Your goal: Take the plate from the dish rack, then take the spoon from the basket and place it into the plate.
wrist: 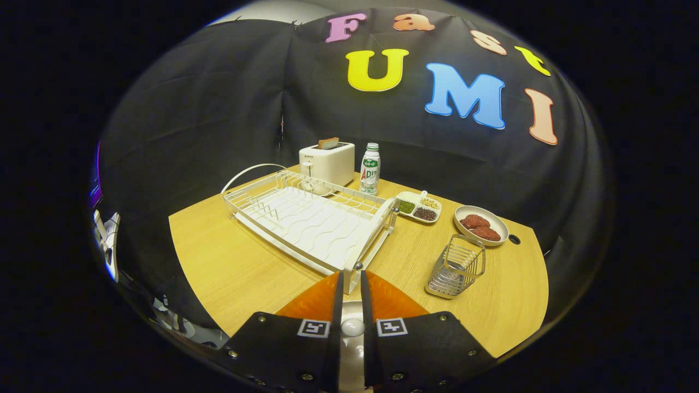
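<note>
Gripper (352, 279): one, lower centre of the picture. Its two fingers stand nearly together, with only a narrow slit between them, and are clamped on the spoon.

Spoon (351, 309): one, pale, seen as a strip in the slit between the fingers. Its bowl end cannot be made out.

Plate (391, 301): one, orange, lying flat on the table under the fingers and showing on both sides of them. It is just in front of the near corner of the dish rack.

Dish rack (311, 224): one, white wire on a white ribbed tray, centre of the picture, just beyond the fingertips. No dishes stand in it.

Basket (456, 267): one, wire, upright, right of the fingers and near the plate, with nothing in it.

Bowl (464, 210): one, pale, beyond the basket at right, holding two reddish-brown pieces.

Divided dish (407, 195): one, white, between the rack and the bowl. It has three compartments, with green, pale and dark contents.

Bottle (370, 169): one, upright, behind the rack.

Toaster (327, 164): one, white, left of the bottle, with one slice of bread (328, 143) in its slot.

Table (218, 262): one, light wood, bearing all of the above.
</note>
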`<state>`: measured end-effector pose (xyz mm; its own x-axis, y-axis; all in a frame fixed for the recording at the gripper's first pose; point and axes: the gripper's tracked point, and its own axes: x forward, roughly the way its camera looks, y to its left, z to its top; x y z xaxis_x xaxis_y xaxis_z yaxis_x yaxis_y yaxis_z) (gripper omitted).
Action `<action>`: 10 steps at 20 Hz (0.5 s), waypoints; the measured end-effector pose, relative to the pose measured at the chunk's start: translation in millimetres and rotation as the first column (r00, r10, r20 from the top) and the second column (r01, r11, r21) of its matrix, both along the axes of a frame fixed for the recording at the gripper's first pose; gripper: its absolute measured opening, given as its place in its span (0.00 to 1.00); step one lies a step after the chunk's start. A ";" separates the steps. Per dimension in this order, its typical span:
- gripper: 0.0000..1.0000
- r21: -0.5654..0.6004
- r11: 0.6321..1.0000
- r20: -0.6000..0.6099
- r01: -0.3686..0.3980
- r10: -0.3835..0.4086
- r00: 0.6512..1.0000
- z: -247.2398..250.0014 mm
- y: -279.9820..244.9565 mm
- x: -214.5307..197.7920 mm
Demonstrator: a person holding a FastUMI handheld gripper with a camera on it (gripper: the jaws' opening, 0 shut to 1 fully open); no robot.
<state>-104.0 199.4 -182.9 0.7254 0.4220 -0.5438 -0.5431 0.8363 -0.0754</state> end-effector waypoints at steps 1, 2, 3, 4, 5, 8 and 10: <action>0.17 0.002 1.000 -0.005 0.010 -0.010 1.000 -0.2 -3.2 0.2; 0.17 0.008 1.000 -0.010 0.020 -0.020 1.000 -1.1 -4.9 0.5; 0.18 0.016 0.999 -0.014 0.034 -0.034 0.999 -1.4 -7.9 1.9; 0.18 0.022 0.999 -0.018 0.049 -0.049 0.999 -2.2 -10.4 3.6; 0.18 0.026 0.998 -0.021 0.064 -0.063 0.998 -2.5 -13.8 5.0; 0.27 0.016 0.995 -0.004 0.101 -0.101 0.995 0.3 -27.2 9.9; 0.29 0.031 0.990 0.034 0.135 -0.136 0.990 12.9 -40.8 15.9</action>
